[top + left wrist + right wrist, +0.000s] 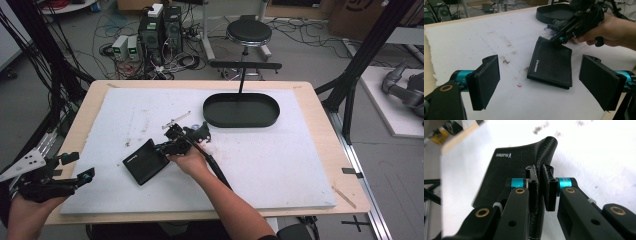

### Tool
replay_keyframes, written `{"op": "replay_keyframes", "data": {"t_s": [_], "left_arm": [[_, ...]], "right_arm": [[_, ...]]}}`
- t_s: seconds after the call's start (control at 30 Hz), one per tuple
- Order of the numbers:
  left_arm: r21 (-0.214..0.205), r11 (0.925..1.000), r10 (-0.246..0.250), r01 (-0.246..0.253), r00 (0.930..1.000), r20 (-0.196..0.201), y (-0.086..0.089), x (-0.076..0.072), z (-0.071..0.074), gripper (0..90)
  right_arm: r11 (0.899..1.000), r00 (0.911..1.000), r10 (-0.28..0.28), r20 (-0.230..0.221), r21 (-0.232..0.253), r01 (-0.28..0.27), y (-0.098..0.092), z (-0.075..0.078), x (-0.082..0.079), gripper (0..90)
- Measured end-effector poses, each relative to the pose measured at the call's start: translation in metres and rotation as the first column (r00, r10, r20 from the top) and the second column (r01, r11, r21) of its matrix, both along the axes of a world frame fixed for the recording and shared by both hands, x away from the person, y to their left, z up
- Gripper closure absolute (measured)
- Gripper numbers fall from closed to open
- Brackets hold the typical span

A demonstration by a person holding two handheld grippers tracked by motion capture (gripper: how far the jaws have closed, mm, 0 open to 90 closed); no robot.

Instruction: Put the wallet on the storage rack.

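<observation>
My right gripper (167, 146) is clamped on a black wallet (145, 161). In the right gripper view the jaws are pressed together on one edge of the wallet (519, 167), and the leather bends up a little beside them. The wallet has small pale lettering on its cover. It lies on the white mat (280, 165) that covers the counter (320, 107), a little left of the middle, and my right hand (189, 160) is just behind it.

My left gripper (67, 172) is at the left edge of the counter, well apart from the wallet. Its jaws are wide apart and hold nothing. In the left gripper view the wallet (551, 66) lies flat between the two pads (485, 80), farther off, with my right gripper (560, 38) touching its far edge.

A black oval tray (241, 110) stands on the far part of the mat, near the right hand but not touching it. The mat has some small dark stains (507, 42).
</observation>
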State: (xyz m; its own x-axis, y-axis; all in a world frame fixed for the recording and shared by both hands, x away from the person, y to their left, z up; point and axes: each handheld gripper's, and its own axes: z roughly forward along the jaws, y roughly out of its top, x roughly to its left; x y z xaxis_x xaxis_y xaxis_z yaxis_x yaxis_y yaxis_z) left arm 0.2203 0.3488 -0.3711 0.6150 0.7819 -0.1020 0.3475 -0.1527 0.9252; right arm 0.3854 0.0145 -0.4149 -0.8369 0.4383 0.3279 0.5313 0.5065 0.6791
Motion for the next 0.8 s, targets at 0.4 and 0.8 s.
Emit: {"op": "replay_keyframes", "data": {"t_s": [0.4,0.8], "left_arm": [[0.006,0.9994,-0.035,0.035,0.9994,-0.003,-0.013,0.014,0.001,17.0],[0.014,0.9964,-0.083,0.083,0.9963,-0.023,-0.030,0.039,-0.003,17.0]], "right_arm": [[0.990,0.9931,-0.095,0.068,0.110,0.088,-0.063,0.053,0.010,86.1],[0.951,0.9594,-0.267,0.090,0.187,0.247,-0.152,0.089,0.039,86.0]]}}
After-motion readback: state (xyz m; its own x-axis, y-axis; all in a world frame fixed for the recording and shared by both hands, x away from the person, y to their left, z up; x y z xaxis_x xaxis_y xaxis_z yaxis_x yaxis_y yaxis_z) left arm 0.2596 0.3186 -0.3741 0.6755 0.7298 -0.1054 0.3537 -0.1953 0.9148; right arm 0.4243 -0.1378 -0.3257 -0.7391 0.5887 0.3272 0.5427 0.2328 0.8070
